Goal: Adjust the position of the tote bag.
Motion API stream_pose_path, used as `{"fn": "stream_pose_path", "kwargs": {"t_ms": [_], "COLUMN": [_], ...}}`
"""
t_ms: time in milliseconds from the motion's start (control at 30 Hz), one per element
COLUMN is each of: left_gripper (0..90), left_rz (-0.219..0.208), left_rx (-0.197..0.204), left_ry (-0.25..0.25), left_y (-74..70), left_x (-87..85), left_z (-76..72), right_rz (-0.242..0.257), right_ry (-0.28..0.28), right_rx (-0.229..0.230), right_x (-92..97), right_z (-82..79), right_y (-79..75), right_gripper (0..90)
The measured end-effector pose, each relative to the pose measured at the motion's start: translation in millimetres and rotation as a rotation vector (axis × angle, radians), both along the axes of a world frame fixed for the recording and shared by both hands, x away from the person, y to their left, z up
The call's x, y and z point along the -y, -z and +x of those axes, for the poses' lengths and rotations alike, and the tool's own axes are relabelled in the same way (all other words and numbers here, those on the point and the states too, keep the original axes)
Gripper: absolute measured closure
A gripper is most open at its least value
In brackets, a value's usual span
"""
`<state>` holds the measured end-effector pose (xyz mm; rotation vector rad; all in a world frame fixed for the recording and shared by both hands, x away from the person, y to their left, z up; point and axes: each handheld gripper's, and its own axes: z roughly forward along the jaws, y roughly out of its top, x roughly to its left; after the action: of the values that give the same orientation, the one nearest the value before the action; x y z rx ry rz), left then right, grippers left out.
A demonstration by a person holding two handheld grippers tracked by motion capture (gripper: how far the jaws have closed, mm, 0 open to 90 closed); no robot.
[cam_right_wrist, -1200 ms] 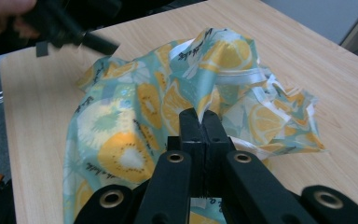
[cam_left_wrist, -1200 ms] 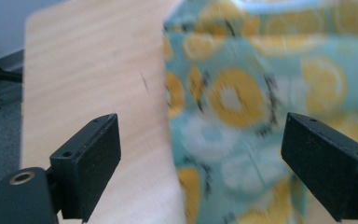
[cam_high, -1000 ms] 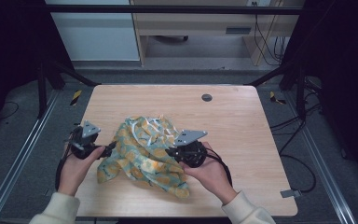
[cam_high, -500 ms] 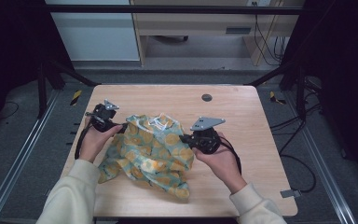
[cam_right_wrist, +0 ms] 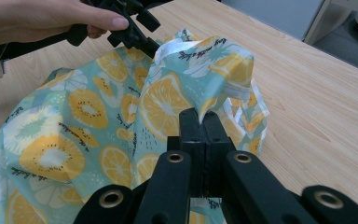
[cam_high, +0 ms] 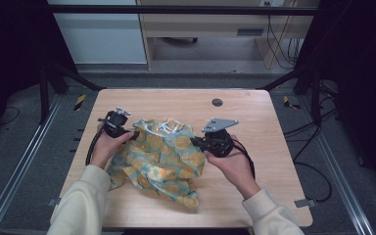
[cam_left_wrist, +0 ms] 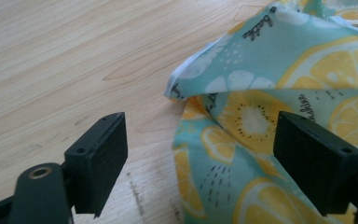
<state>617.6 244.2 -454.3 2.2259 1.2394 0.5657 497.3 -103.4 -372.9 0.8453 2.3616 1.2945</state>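
Left gripper (cam_high: 136,133): held at the left edge of the cloth, jaws spread wide. They have just been closing a little. In the left gripper view a folded corner of the cloth lies between them and just ahead, with neither pad pressing on it.
Cloth (cam_high: 162,159): a crumpled piece of thin fabric, pale teal, printed with orange and yellow citrus slices, small black lettering and dashes. It has a white hem, and white ribbon-like strips show at its far edge. It lies bunched on the table's middle, between the two hands, with its right edge lifted.
Right gripper (cam_high: 195,141): jaws pressed together, pinching a raised fold of the cloth at its right edge.
Table (cam_high: 274,147): light wood grain, with a small dark round disc (cam_high: 217,102) near the far edge, well apart from the cloth.
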Motion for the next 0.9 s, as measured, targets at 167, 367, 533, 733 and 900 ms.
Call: {"fn": "stream_pose_path", "kwargs": {"t_ms": [167,367,533,733,900], "left_gripper": [21.2,19.2,31.7,68.9,89.7], "left_rz": [0.047,0.027,0.002,0.005,-0.012], "left_rx": [-0.016,-0.046,-0.060,-0.067,-0.057], "left_ry": [0.009,-0.027,-0.024,-0.008,0.017], "left_y": [6.2,13.5,11.2,11.8,11.8], "left_x": [7.2,1.2,-1.1,-2.9,-8.2], "left_z": [-0.7,-4.0,-8.2,-12.4,-18.5], "right_rz": [0.005,0.016,0.022,0.024,0.022], "right_ry": [0.005,0.035,0.049,0.056,0.064], "right_rx": [-0.002,0.004,0.002,0.004,0.008], "right_x": [2.6,14.3,18.5,18.4,21.0], "right_z": [1.7,3.8,6.3,7.3,9.2], "right_y": [1.0,-2.8,-3.1,-3.5,-4.8], "right_gripper": [89.9,89.9,89.9,89.9,89.9]}}
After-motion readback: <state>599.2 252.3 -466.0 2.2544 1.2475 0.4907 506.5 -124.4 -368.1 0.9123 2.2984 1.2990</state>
